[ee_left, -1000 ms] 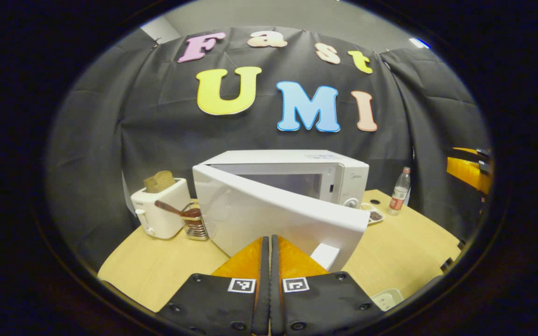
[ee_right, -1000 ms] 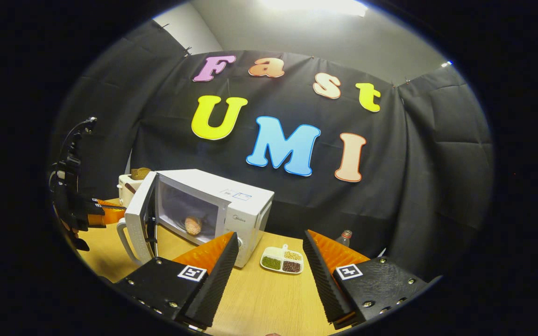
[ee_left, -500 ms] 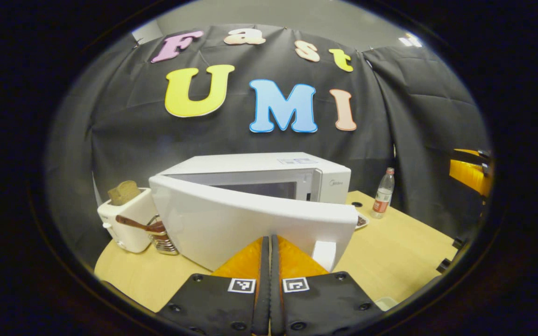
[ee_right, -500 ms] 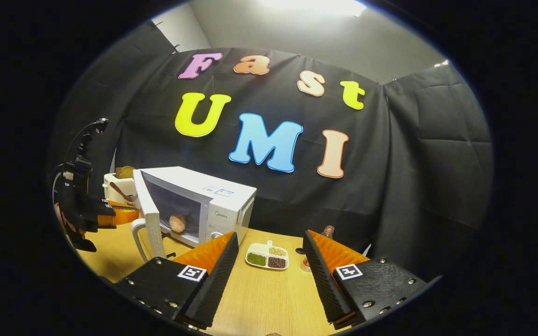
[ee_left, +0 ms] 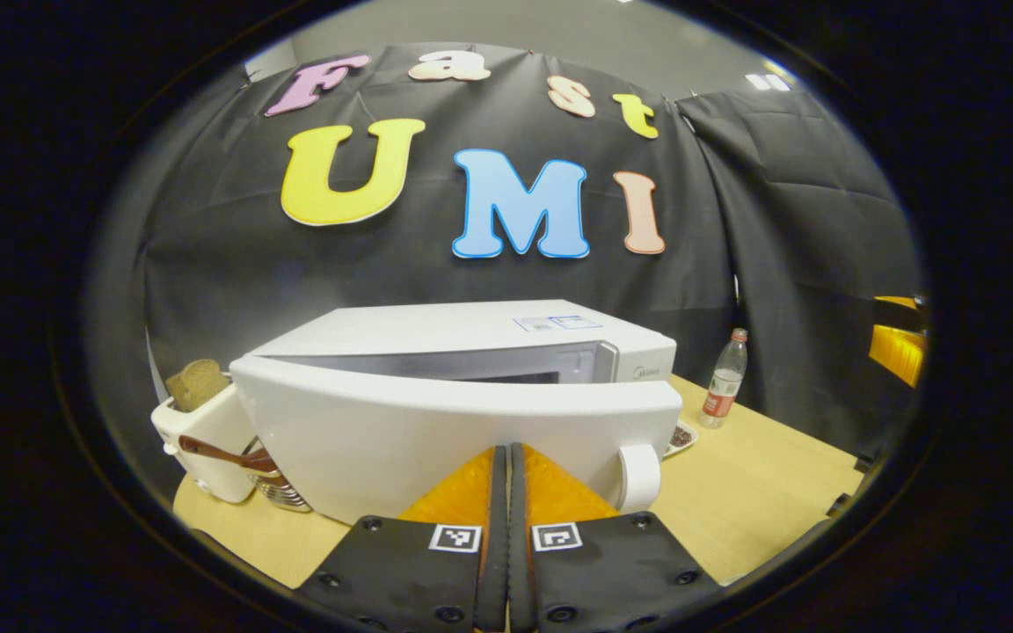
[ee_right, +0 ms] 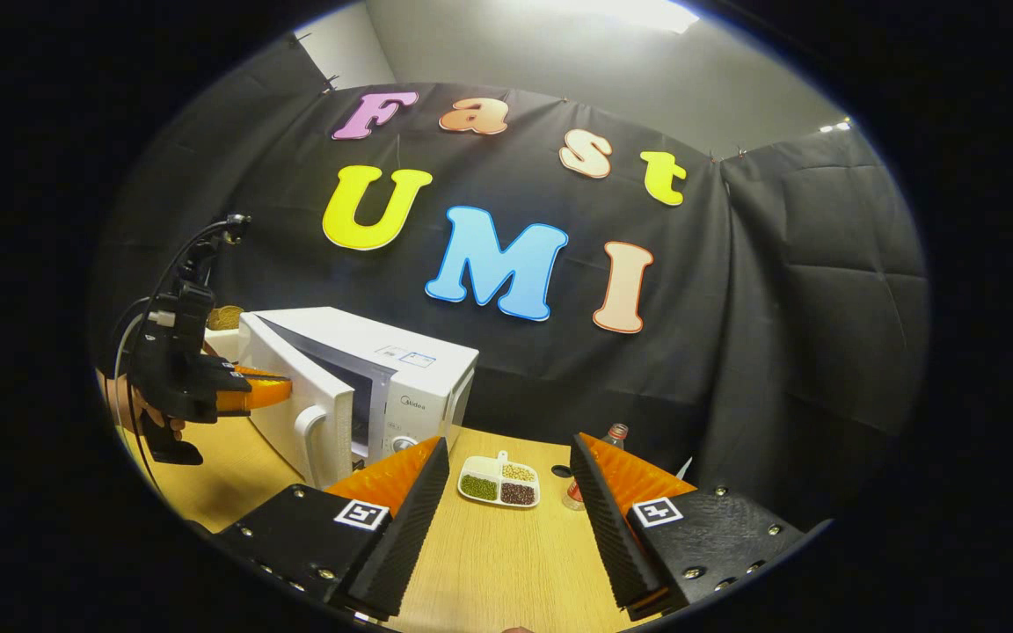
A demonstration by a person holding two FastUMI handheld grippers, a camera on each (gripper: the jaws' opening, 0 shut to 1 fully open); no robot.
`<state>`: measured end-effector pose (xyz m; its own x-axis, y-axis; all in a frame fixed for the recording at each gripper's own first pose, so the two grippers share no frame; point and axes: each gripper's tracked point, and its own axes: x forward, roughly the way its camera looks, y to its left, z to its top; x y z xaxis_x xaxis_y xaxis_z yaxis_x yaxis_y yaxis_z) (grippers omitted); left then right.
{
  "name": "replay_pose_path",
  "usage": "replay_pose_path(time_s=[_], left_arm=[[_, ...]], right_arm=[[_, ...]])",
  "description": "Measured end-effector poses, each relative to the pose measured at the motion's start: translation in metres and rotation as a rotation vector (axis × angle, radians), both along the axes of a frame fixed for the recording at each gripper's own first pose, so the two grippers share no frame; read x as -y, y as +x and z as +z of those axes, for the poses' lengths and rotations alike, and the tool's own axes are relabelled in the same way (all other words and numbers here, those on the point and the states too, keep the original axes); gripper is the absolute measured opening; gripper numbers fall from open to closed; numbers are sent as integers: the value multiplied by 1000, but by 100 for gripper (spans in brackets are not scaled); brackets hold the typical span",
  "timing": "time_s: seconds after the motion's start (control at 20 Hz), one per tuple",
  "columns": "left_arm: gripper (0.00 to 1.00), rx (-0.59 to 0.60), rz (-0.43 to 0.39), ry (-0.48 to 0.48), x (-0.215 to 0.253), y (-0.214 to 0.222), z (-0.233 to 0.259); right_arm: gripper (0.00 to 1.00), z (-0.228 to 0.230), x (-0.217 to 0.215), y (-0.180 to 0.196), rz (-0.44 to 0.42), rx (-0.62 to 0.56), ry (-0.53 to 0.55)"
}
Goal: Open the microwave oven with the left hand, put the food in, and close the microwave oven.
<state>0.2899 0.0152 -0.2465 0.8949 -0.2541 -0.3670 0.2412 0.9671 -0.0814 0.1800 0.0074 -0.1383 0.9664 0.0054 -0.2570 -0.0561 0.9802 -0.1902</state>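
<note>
The microwave oven sits at the back of the wooden table, its door swung nearly shut with a narrow gap left along the top edge, and the white handle at the door's right end. From the right gripper view the cavity behind the door is too dark to make out the food. The left gripper has its two orange fingers pressed together, gripping nothing, tips right up against the door's front face. The right gripper hangs over the table with its fingers spread wide, well apart from the oven. A toaster with bread stands just left of the oven; a divided dish of beans and a bottle sit to its right.
</note>
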Motion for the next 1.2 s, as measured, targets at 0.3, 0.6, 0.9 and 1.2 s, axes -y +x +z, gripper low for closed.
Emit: replay_pose_path(time_s=[0.3,0.6,0.9,1.2], left_arm=[[7,-7,20,-17,-3,34,-11],[7,-5,34,-57,-3,51,-17],[7,7,60,-65,-5,56,-17],[7,-3,114,30,-12,56,-6]], right_arm=[[85,-6,-12,10,14,-19,-6],[85,-5,-19,12,24,-15,-31],[85,-8,-24,16,30,-23,-7],[85,0,-37,2,83,1,40]])
